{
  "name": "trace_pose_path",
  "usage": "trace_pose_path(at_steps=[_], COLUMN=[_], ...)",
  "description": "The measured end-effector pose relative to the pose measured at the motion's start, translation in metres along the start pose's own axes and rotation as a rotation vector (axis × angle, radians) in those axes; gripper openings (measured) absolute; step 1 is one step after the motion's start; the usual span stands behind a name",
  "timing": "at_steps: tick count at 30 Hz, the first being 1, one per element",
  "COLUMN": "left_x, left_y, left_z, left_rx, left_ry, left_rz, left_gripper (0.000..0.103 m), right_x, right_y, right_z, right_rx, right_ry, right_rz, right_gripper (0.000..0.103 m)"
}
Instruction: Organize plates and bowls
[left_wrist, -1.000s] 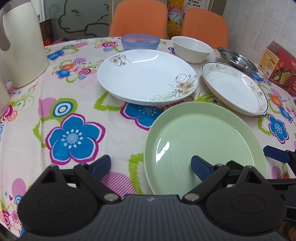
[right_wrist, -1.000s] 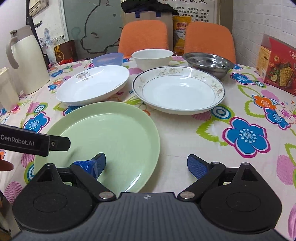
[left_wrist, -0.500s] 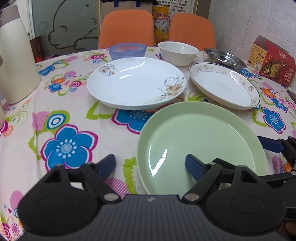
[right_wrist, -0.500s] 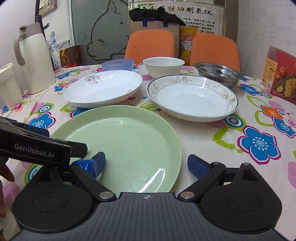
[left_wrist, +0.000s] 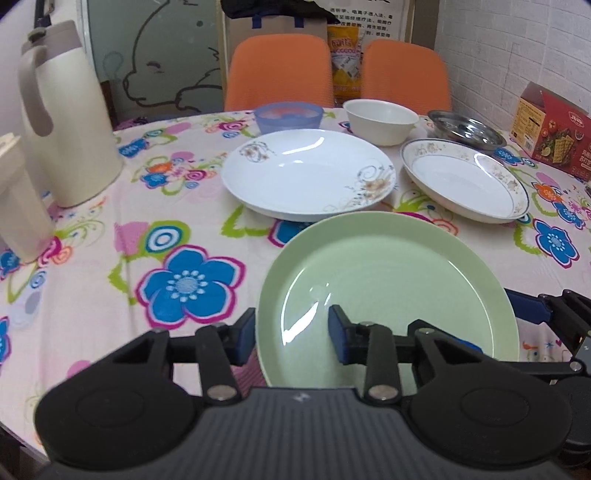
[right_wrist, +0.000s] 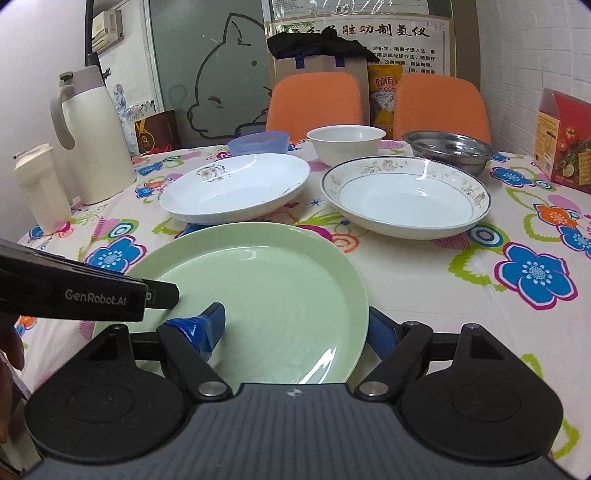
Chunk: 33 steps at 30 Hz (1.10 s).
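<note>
A light green plate (left_wrist: 391, 288) (right_wrist: 266, 295) lies nearest on the flowered tablecloth. My left gripper (left_wrist: 291, 334) straddles its left rim, jaws narrowed but with a gap. My right gripper (right_wrist: 295, 328) straddles its right rim, one finger over the plate, one outside, still apart. Behind are a white floral plate (left_wrist: 310, 173) (right_wrist: 236, 188), a gold-rimmed plate (left_wrist: 465, 181) (right_wrist: 406, 195), a blue bowl (left_wrist: 288, 116) (right_wrist: 258, 142), a white bowl (left_wrist: 380, 120) (right_wrist: 345, 142) and a steel bowl (left_wrist: 465, 129) (right_wrist: 448, 149).
A cream thermos jug (left_wrist: 62, 110) (right_wrist: 96, 136) and a cream container (right_wrist: 40, 188) stand at the left. A red cracker box (left_wrist: 554, 129) (right_wrist: 565, 140) stands at the right. Two orange chairs (left_wrist: 280, 74) sit behind the table.
Both grippers have closed in on the green plate's rim from either side and their jaws have narrowed. The cameras now sit lower and closer to the plate.
</note>
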<state>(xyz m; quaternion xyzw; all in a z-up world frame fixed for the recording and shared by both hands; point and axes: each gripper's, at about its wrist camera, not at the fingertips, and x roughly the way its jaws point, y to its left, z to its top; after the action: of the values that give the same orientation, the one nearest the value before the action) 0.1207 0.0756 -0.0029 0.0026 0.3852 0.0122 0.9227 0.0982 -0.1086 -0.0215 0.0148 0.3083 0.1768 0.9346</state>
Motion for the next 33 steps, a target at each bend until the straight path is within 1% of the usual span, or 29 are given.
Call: trace_pose_path(at_steps=[6,9,11,14,16,18,19,21,22,23,24,25,27,30,33], left_x=[-0.017,-0.01,0.0,0.008,0.011,0.015,0.016,0.017,0.016,0.015,0.015,0.015,0.021,0.039,0.069], left_y=[0.042,0.055,0.061,0.068,0.067,0.07,0.073,0.081,0.086,0.091,0.096,0.099,0.102,0.101,0.096], left_z=[-0.001,-0.006,-0.008,-0.008,-0.005,-0.003,-0.003,-0.002,0.0,0.004,0.011,0.022,0.045,0.079,0.104], left_rx=[-0.062,-0.081,-0.097,-0.123,-0.119,-0.128,-0.133,-0.155,-0.172,-0.178,-0.175,-0.169,-0.151,-0.112,-0.087], left_ry=[-0.002,0.017,0.041,0.05,0.041,0.048,0.047,0.046,0.028,0.009,-0.009,-0.028,-0.061,-0.093,-0.061], left_rz=[0.048,0.064,0.056,0.038,0.044,0.028,0.004,-0.016,-0.019,-0.02,-0.019,-0.015,-0.01,-0.028,-0.044], left_gripper=[0.034,0.034,0.034,0.034,0.034,0.035,0.05,0.074,0.077,0.077,0.078,0.082,0.084,0.09,0.091], right_x=[0.001,0.006,0.012,0.025,0.027,0.029,0.031,0.032,0.031,0.028,0.023,0.017,0.011,0.028,0.065], right_y=[0.037,0.055,0.061,0.065,0.068,0.07,0.07,0.072,0.071,0.066,0.059,0.051,0.035,0.024,0.02], right_z=[0.011,0.015,0.012,0.009,0.009,0.01,0.01,0.01,0.011,0.013,0.017,0.022,0.041,0.075,0.102], right_rx=[-0.014,-0.05,-0.047,-0.049,-0.065,-0.072,-0.074,-0.122,-0.152,-0.162,-0.148,-0.129,-0.106,-0.103,-0.104], right_ry=[-0.04,-0.039,-0.023,0.017,0.02,0.022,0.025,0.04,0.054,0.061,0.048,0.02,-0.039,-0.077,-0.067], right_rz=[0.092,0.117,0.133,0.13,0.117,0.114,0.114,0.116,0.127,0.133,0.121,0.104,0.085,0.07,0.068], right_gripper=[0.068,0.068,0.068,0.068,0.069,0.07,0.071,0.072,0.069,0.07,0.07,0.07,0.07,0.071,0.071])
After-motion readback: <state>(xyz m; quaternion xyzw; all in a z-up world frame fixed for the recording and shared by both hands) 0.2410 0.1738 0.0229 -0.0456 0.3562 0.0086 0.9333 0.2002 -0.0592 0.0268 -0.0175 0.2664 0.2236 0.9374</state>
